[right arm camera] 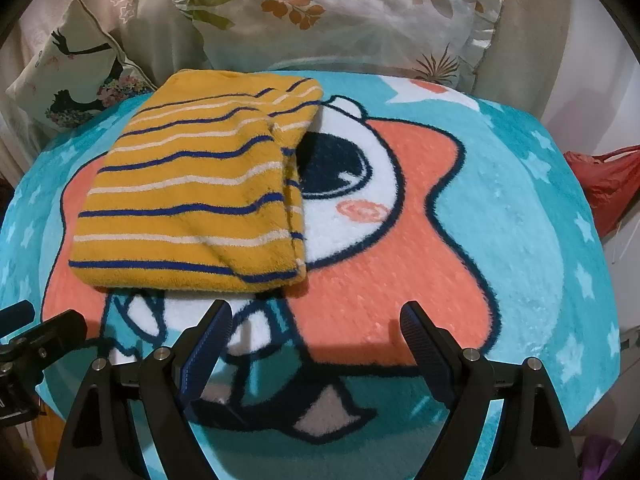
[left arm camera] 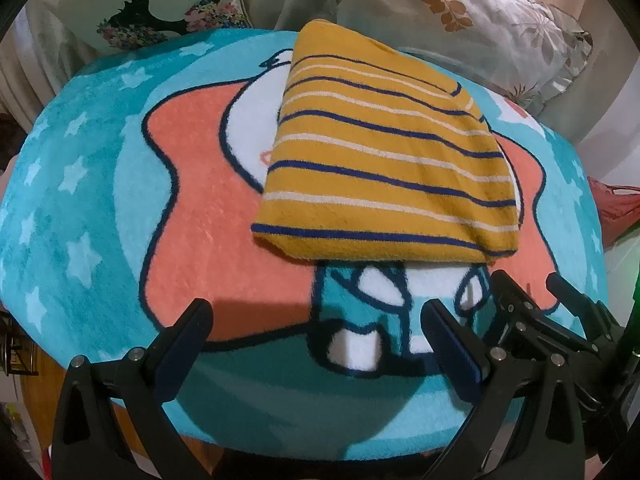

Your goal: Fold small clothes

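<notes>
The yellow garment [left arm camera: 384, 152] with dark blue and white stripes lies folded into a thick rectangle on the round rug [left arm camera: 100, 208], over the middle of the cartoon figure printed there. In the right wrist view the garment [right arm camera: 192, 196] shows layered edges along its right side, just beside the figure's big dark eye. Its near edge rests flat on the rug, and nothing touches it.

The left tongs [left arm camera: 316, 320] hang near the garment's near edge, jaws wide apart and holding nothing, with the rug's print showing between them. The right tongs [right arm camera: 316, 328] sit just beside them, also spread open and empty, on the near side of the garment and apart from it. In the left wrist view, the right tongs [left arm camera: 524, 284] show at the lower right, beyond the garment's near corner.

Behind the garment, past the rug's far edge, lie a leaf-printed pillow [right arm camera: 340, 8] and a cushion [right arm camera: 72, 72] with a dark silhouette picture. Far to the right of the garment, off the rug, sits a red bag [right arm camera: 604, 180]
</notes>
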`<state>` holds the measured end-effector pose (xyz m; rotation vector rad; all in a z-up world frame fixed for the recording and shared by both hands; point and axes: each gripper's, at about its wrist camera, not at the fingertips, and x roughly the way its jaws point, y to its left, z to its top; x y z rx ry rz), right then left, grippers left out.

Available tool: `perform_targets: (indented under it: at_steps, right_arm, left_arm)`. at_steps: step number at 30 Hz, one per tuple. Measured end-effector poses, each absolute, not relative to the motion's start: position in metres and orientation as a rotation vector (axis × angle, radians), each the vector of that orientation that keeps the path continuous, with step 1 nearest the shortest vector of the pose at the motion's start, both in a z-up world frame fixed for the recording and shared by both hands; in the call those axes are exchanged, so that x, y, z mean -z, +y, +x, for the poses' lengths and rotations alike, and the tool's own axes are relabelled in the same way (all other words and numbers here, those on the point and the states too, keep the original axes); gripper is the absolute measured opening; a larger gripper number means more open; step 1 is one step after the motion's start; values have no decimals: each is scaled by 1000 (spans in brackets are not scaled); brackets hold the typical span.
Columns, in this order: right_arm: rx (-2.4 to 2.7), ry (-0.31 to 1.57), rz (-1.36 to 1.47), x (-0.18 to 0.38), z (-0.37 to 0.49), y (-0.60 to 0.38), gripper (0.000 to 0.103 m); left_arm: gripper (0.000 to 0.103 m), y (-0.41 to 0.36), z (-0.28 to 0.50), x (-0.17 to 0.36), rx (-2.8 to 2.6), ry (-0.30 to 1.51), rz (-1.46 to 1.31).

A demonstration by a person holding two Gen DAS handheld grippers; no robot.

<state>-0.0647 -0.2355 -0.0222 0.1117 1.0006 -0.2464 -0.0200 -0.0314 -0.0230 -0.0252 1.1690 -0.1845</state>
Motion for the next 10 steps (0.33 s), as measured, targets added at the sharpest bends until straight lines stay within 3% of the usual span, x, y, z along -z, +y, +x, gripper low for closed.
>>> perform_targets:
  at_steps: [10]
  right_arm:
    - [235, 1001, 108, 22, -71, -235, 89]
  left_arm:
    - [103, -30, -23, 22, 192, 1170, -26]
